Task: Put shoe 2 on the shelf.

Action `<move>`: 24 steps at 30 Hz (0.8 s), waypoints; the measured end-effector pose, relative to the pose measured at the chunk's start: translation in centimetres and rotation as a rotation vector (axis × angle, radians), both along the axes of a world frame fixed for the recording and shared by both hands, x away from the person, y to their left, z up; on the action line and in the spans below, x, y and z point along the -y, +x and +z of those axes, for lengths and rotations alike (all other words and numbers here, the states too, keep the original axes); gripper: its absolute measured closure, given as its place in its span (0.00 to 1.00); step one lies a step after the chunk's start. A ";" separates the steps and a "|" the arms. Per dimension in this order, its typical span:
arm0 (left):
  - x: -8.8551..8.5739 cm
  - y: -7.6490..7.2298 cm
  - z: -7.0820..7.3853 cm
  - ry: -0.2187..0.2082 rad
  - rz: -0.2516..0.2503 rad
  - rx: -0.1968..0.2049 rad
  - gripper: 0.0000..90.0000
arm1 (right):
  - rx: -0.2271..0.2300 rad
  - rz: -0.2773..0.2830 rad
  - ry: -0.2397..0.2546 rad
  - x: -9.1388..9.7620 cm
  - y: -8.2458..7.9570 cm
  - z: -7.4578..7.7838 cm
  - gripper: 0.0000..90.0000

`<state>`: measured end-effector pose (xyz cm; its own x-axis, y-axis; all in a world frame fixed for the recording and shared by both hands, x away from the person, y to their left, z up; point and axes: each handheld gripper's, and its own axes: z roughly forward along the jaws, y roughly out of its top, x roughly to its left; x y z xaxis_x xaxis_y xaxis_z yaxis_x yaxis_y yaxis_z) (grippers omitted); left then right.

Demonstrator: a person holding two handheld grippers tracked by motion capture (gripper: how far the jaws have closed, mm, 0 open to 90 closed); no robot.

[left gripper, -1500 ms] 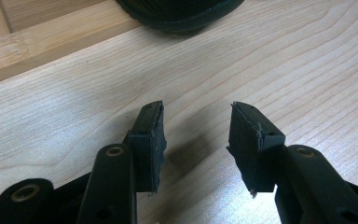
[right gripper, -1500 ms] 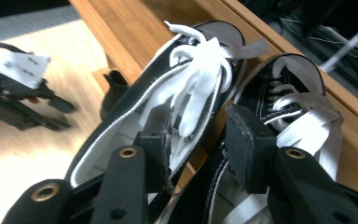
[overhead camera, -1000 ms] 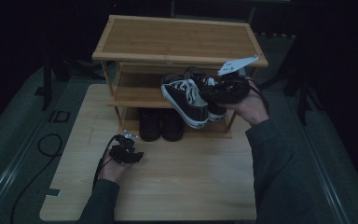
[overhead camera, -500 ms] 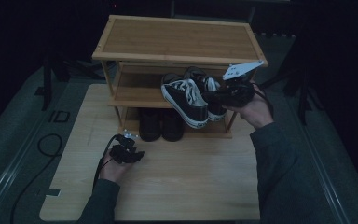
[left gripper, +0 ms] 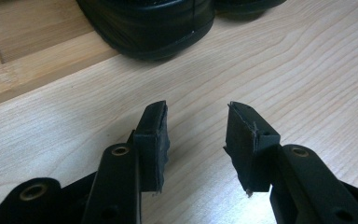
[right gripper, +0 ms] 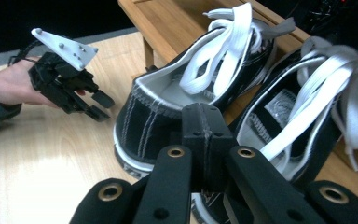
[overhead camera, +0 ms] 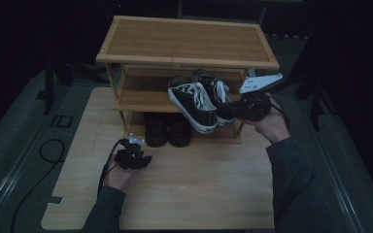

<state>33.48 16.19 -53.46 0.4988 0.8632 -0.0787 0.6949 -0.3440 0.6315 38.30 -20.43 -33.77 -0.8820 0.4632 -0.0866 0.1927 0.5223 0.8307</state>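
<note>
Sneakers [right gripper: 242, 102] pinched at heels by right gripper [right gripper: 204, 122] fingers; dark shoes [overhead camera: 167, 130] beneath; left gripper [left gripper: 196, 135] fingers spread.

Two black-and-white sneakers [overhead camera: 201, 104] sit on the middle shelf of one wooden shoe rack [overhead camera: 187, 41], toward 3 o'clock. Two black shoes [overhead camera: 167, 130] stand on the bottom shelf, near 6 o'clock. Two hand-held grippers [overhead camera: 132, 158] are over one worktop [overhead camera: 199, 194].

A three-tier bamboo shoe rack [overhead camera: 187, 41] stands on a light wooden board [overhead camera: 199, 194]. A pair of black leather shoes [overhead camera: 167, 130] occupies the lowest tier. A black cable [overhead camera: 46, 150] lies on the grey floor covering [overhead camera: 14, 155] beside the board.
</note>
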 end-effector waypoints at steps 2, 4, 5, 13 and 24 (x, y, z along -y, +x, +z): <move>0.1 -0.1 0.2 -0.004 -0.003 0.002 0.65 | -0.004 0.002 0.002 0.1 -0.3 -0.3 1.00; 0.2 -0.2 0.5 -0.007 -0.008 0.009 0.66 | 0.000 0.007 -0.006 0.1 -0.6 -0.6 1.00; 0.2 -0.3 0.6 -0.012 -0.009 0.016 0.66 | 0.000 0.006 -0.006 0.1 -0.7 -0.7 1.00; -0.1 -0.7 3.2 -0.120 0.023 0.063 0.69 | -0.001 0.016 -0.018 0.2 -1.7 -1.8 1.00; 1.1 -0.1 7.1 -0.094 -0.024 0.131 0.67 | -0.009 0.024 -0.057 -0.2 -2.8 -3.8 1.00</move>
<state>33.34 15.09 -46.32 0.5308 0.8425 -0.0916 0.5964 -0.2946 0.7467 35.48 -20.24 -37.57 -0.8937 0.4364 -0.1039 0.1870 0.5731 0.7978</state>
